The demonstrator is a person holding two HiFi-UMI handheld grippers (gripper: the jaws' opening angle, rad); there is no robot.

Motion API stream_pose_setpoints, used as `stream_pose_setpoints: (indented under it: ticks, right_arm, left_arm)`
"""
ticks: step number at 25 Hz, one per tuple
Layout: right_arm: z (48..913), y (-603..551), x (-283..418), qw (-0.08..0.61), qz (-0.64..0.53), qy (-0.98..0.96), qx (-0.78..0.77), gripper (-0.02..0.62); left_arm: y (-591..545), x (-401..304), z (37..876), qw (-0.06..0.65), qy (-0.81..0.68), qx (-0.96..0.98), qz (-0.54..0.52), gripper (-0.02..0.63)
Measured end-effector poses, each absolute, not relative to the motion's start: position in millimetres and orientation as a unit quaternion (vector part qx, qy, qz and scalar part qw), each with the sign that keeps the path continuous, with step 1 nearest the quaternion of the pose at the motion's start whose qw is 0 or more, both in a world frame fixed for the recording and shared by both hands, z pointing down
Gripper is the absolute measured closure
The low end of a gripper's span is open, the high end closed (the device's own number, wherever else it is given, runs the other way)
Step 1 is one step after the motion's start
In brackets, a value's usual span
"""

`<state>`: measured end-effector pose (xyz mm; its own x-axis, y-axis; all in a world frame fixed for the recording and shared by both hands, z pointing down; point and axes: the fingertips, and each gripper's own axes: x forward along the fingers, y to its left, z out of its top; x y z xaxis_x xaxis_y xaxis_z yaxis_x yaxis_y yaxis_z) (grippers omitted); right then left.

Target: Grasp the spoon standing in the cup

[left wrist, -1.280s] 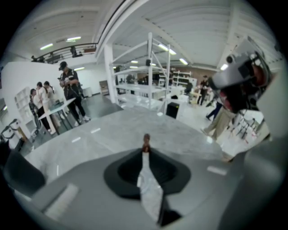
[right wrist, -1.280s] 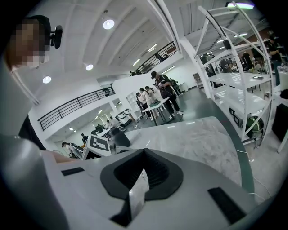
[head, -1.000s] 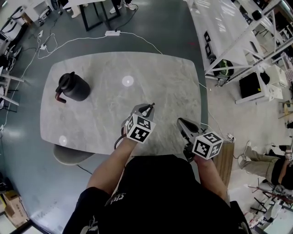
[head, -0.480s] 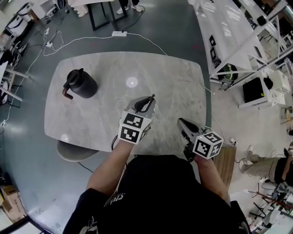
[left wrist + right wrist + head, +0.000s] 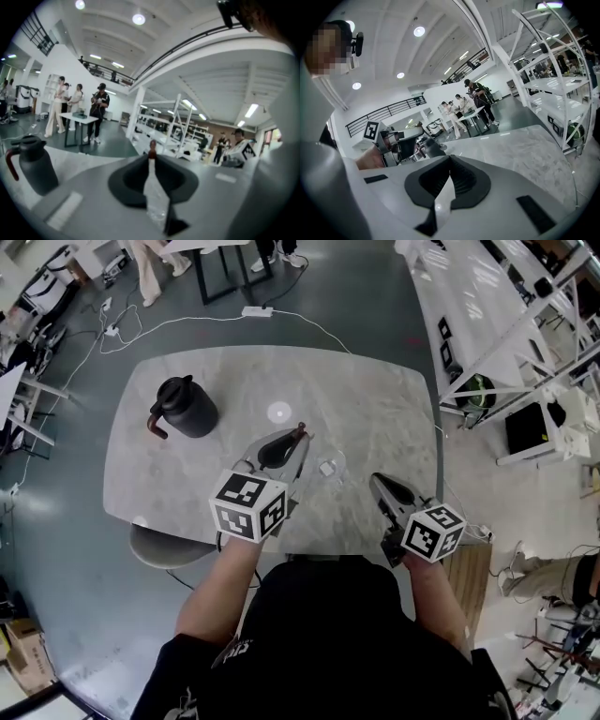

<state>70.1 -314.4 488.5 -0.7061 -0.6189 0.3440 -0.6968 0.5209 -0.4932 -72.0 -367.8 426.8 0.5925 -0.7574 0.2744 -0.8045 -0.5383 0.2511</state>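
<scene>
My left gripper (image 5: 295,439) is shut on a thin spoon handle, and its reddish-brown tip (image 5: 300,429) sticks out past the jaws. In the left gripper view the same handle tip (image 5: 151,146) stands up from between the closed pads of that gripper (image 5: 151,157). A faint clear cup (image 5: 328,468) stands on the marble table (image 5: 375,399), just right of the left jaws. My right gripper (image 5: 377,481) hovers over the table's near right edge with its jaws together and nothing in them; the right gripper view shows that gripper's (image 5: 449,157) pads meeting.
A black jug with a dark red handle (image 5: 183,409) stands at the table's far left, also in the left gripper view (image 5: 35,164). White shelving (image 5: 506,324) runs along the right. People stand by a table (image 5: 77,117) at the back. A cable (image 5: 187,320) lies on the floor.
The left gripper has risen and drawn back toward me with the spoon handle still in it, so its marker cube looks larger. The cup now shows beside its jaws. The right gripper barely moved.
</scene>
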Motion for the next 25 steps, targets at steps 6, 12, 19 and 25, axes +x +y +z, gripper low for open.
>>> stream_pose_setpoints:
  ticks: [6,12,19,25]
  right_arm:
    - [433,-316,57,0.024,0.248,-0.891,0.380,0.601]
    - [387,-314,76,0.004,0.190,-0.914,0.358,0.602]
    - [352,-321,105,-0.020,0.142,-0.916,0.375,0.603]
    - [338,-324,117,-0.020,0.103,-0.919,0.380,0.604]
  left_arm:
    - [-356,-101,403,0.167,-0.456,0.874,0.035,0.560]
    - [-354,-109,389,0.157,-0.495,0.855,0.011,0.560]
    - [-359,-98,370,0.142,-0.507,0.850,0.009,0.558]
    - [-357,-85,370,0.138,-0.507,0.851,0.013,0.558]
